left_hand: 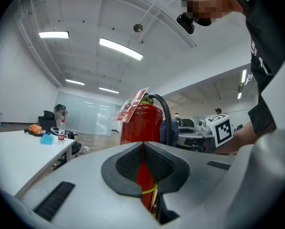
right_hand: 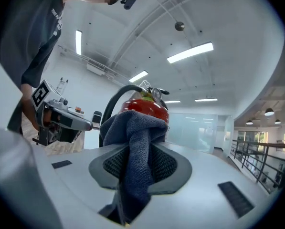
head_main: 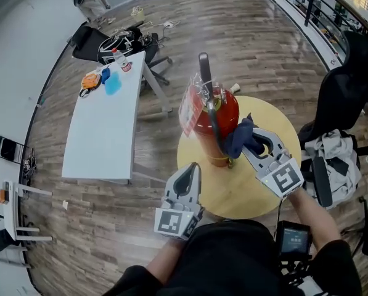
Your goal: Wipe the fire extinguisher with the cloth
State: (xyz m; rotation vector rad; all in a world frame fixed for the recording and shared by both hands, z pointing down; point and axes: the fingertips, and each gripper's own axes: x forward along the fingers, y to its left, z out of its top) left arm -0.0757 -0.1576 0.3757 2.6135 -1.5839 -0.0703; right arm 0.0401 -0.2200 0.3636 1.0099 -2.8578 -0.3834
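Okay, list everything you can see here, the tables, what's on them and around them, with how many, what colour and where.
extinguisher: 1, red, upright on the round table
tag: 1, red and white, hanging by the extinguisher's top
cloth: 1, dark blue, against the extinguisher's right side
round table: 1, yellow, centre
white table: 1, white, left
bottle: 1, clear with red label, far end of the white table
chairs: at least 2, black, far right and beyond the white table
left tool: 1, grey, jaws together, empty, over the round table's near edge
right tool: 1, grey, shut on the cloth
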